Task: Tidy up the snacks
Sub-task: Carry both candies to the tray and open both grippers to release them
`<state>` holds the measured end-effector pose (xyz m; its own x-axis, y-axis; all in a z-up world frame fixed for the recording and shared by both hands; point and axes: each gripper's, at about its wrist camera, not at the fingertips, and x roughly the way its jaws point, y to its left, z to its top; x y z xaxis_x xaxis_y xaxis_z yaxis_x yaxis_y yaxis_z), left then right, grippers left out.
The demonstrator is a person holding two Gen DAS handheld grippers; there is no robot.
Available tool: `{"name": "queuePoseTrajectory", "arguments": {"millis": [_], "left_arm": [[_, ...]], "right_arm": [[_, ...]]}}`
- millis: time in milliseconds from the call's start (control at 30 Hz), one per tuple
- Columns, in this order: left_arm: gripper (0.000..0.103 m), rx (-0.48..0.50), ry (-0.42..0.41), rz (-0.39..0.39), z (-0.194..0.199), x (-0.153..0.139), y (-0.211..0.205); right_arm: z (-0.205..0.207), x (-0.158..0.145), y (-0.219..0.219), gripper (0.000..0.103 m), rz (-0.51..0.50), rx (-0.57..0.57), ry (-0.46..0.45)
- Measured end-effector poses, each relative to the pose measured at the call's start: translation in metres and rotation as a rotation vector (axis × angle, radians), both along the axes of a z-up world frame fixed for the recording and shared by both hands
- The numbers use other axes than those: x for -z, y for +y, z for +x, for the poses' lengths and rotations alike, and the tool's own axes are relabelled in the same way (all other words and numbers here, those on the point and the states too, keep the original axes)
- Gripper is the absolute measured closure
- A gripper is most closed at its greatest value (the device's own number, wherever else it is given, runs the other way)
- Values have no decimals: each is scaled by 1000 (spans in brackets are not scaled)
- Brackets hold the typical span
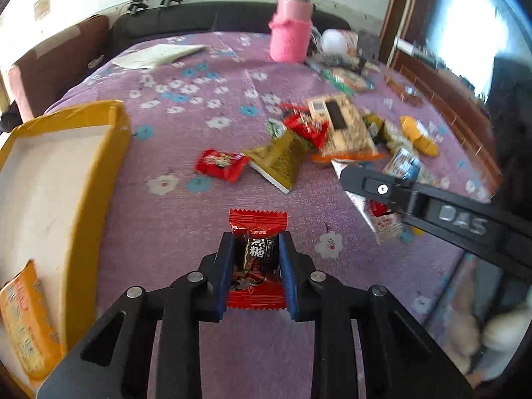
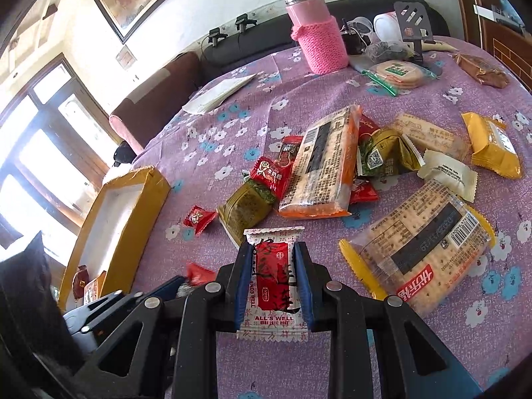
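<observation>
My left gripper (image 1: 255, 237) is shut on a red and black candy (image 1: 256, 259), held above the purple flowered cloth. My right gripper (image 2: 273, 247) is shut on a white and red snack packet (image 2: 273, 282); its finger also shows in the left wrist view (image 1: 382, 188). A yellow cardboard box (image 1: 99, 166) lies to the left with an orange packet (image 1: 25, 319) inside; it also shows in the right wrist view (image 2: 133, 206). Loose snacks lie in a pile: a small red candy (image 1: 221, 163), a gold packet (image 1: 277, 159) and a long cracker pack (image 2: 327, 163).
A pink-sleeved flask (image 2: 317, 30) stands at the far side of the table. A second cracker pack (image 2: 422, 249), a yellow packet (image 2: 495, 146) and a white packet (image 2: 449, 173) lie right. White paper (image 2: 216, 94) lies at the back left. A sofa (image 2: 156, 96) lines the far edge.
</observation>
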<state>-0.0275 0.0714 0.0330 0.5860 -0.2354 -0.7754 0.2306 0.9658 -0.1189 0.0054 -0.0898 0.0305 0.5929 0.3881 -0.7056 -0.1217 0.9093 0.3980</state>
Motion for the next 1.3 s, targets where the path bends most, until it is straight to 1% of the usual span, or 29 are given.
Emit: {"name": "queuePoseTrajectory", "arguments": {"millis": [100, 200, 267, 367, 433, 467, 533, 633, 733, 800, 867, 900, 933, 1000, 1067, 1133, 1200, 1300], "left_arm": [[80, -28, -42, -51, -17, -22, 26], [79, -80, -97, -95, -39, -48, 64], [79, -130, -138, -124, -56, -67, 97], [79, -199, -195, -154, -78, -90, 140], [79, -243, -226, -166, -91, -103, 169], [79, -259, -237, -168, -95, -108, 181], [79, -292, -256, -159, -98, -117, 202], [79, -322, -272, -140, -95, -130, 226], [79, -345, -295, -61, -82, -142, 235], [79, -358, -299, -16, -67, -146, 241], [79, -371, -282, 16, -48, -144, 247], [79, -378, -270, 30, -34, -138, 251], [79, -382, -253, 35, -27, -130, 252], [79, -391, -209, 25, -11, -111, 260], [79, -394, -145, -16, 5, -84, 267], [79, -395, -93, -42, 17, -62, 269], [79, -394, -60, -48, 24, -47, 269], [79, -395, -13, -61, 34, -31, 271]], "right_arm": [[-3, -4, 3, 77, 16, -24, -33], [-8, -8, 9, 77, 28, -54, -68], [-12, -11, 14, 77, 24, -63, -91], [-20, -19, 19, 77, 31, -73, -135], [-25, -27, 25, 77, 34, -77, -145], [-29, -35, 30, 77, 52, -95, -150], [-37, -52, 42, 77, 72, -129, -168], [-48, -95, 71, 77, 84, -207, -218], [-52, -142, 109, 77, 78, -289, -276], [-51, -166, 133, 77, 92, -338, -295], [-48, -180, 159, 77, 88, -381, -306], [-46, -181, 176, 77, 75, -398, -305], [-44, -177, 189, 77, 60, -411, -298], [-34, -154, 221, 77, 31, -444, -246], [-26, -121, 245, 77, 14, -472, -174], [-16, -80, 269, 77, -10, -497, -87], [-5, -50, 287, 77, -41, -508, -28], [8, -21, 304, 77, -77, -513, 29]]}}
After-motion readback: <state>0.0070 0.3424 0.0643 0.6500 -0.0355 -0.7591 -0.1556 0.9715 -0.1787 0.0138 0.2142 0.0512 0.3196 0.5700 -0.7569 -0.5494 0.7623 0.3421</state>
